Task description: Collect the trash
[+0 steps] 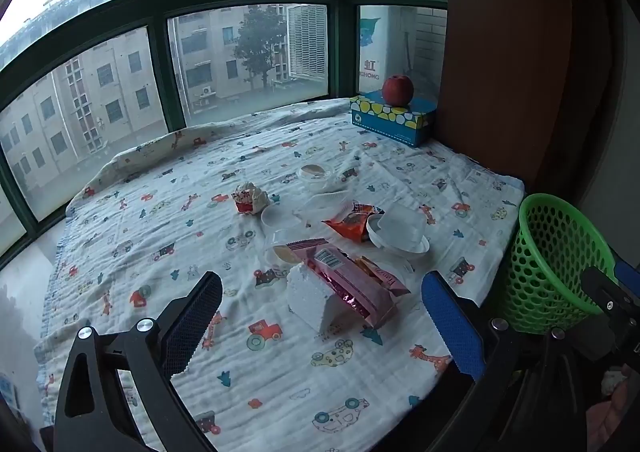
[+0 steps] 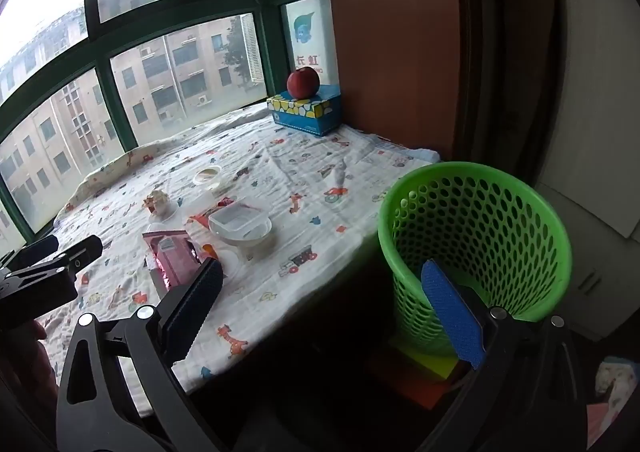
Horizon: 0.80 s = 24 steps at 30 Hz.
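- The left claw [image 1: 322,318] hangs with its jaws spread wide and nothing between them, over the near part of the worktop [image 1: 120,244], which is covered by a white cloth printed with cartoon cars.
- Just ahead of it lies a white foam block [image 1: 308,302] touching a pink foil wrapper [image 1: 352,284].
- Further in, toward the middle of the worktop, sit an orange snack wrapper [image 1: 352,222], an upturned clear plastic cup [image 1: 400,230], a round lid [image 1: 278,218] and a crumpled red-and-white paper [image 1: 250,198].
- The right claw [image 2: 322,316] is likewise wide open and holds nothing, poised off the worktop's right edge.
- A green mesh basket [image 2: 480,220] stands just beside that right edge.
- At the far right corner a red apple [image 2: 303,82] rests on a blue tissue box [image 2: 306,110].
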Each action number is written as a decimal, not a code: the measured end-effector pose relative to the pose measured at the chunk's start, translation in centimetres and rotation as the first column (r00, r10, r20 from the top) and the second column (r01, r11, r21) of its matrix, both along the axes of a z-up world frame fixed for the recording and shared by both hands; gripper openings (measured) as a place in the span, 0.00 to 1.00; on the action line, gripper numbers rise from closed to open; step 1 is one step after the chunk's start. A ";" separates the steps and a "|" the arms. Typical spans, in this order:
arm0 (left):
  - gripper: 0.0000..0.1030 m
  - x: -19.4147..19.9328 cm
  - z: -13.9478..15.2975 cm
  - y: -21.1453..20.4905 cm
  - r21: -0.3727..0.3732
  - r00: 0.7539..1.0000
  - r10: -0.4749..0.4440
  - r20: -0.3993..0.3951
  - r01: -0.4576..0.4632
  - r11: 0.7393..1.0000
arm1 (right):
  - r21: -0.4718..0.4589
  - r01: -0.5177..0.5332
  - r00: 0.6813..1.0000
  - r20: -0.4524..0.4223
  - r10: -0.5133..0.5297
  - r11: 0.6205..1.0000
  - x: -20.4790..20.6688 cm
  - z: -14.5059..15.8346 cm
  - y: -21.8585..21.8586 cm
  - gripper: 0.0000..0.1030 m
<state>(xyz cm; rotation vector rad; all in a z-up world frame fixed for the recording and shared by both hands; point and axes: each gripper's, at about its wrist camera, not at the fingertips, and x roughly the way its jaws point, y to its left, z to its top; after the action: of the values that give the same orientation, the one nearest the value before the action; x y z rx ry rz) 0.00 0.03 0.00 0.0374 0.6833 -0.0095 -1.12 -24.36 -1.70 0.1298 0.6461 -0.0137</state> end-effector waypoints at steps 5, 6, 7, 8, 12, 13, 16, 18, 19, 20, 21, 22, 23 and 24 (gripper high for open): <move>0.94 0.0 0.2 -0.3 -0.007 1.000 -0.010 -0.008 0.010 1.000 | -0.003 0.007 1.000 0.006 -0.007 1.000 -0.1 0.3 -0.3 0.95; 0.94 0.0 0.3 -0.4 -0.006 1.000 -0.010 -0.007 0.010 1.000 | -0.005 0.010 1.000 0.008 -0.010 1.000 -0.2 0.1 -0.2 0.95; 0.94 0.0 0.3 -0.4 -0.006 1.000 -0.009 -0.008 0.009 1.000 | -0.004 0.012 1.000 0.007 -0.012 1.000 -0.2 0.0 -0.2 0.95; 0.94 0.0 0.4 -0.5 -0.007 1.000 -0.009 -0.009 0.009 1.000 | -0.002 0.013 1.000 0.005 -0.013 1.000 -0.1 0.0 -0.3 0.95; 0.94 -0.1 0.1 -0.3 -0.017 1.000 -0.012 -0.012 0.012 1.000 | -0.001 0.012 1.000 0.006 -0.012 1.000 -0.3 0.1 -0.4 0.95; 0.94 -0.1 0.2 -0.4 -0.019 1.000 -0.011 -0.013 0.011 1.000 | -0.003 0.014 1.000 0.008 -0.014 1.000 -0.3 0.2 -0.4 0.95; 0.94 -0.2 0.3 -0.8 -0.012 1.000 -0.015 -0.011 0.015 1.000 | 0.001 0.014 1.000 0.004 -0.014 1.000 -0.2 0.1 -0.3 0.95; 0.94 -0.1 -0.2 -0.3 -0.020 1.000 -0.012 -0.013 0.012 1.000 | -0.001 0.013 1.000 0.005 -0.013 1.000 -0.2 0.0 -0.2 0.95; 0.94 -0.1 -0.2 -0.3 -0.020 1.000 -0.013 -0.015 0.012 1.000 | -0.001 0.013 1.000 0.003 -0.013 1.000 -0.2 0.0 -0.2 0.95; 0.94 -0.1 -0.2 -0.3 -0.018 1.000 -0.015 -0.014 0.014 1.000 | -0.003 0.013 1.000 0.002 -0.013 1.000 -0.1 0.0 -0.2 0.95; 0.94 -0.1 -0.2 -0.4 -0.018 1.000 -0.014 -0.016 0.014 1.000 | -0.001 0.013 1.000 0.001 -0.013 1.000 -0.1 -0.1 -0.2 0.95; 0.94 -0.1 -0.3 -0.4 -0.022 1.000 -0.014 -0.019 0.014 1.000 | -0.001 0.014 1.000 0.002 -0.014 1.000 -0.1 -0.1 -0.2 0.95; 0.94 -0.1 -0.3 -0.4 -0.026 1.000 -0.015 -0.021 0.014 1.000 | -0.001 0.015 1.000 0.003 -0.015 1.000 -0.2 -0.1 -0.2 0.95; 0.94 -0.2 -0.3 -0.5 -0.027 1.000 -0.014 -0.021 0.014 1.000 | -0.001 0.014 1.000 0.003 -0.014 1.000 -0.2 -0.1 -0.1 0.95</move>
<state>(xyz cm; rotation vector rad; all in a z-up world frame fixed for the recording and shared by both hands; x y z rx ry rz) -0.15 -0.45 -0.32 0.0166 0.7045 -0.0326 -1.31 -24.46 -1.76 0.1328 0.6427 -0.0273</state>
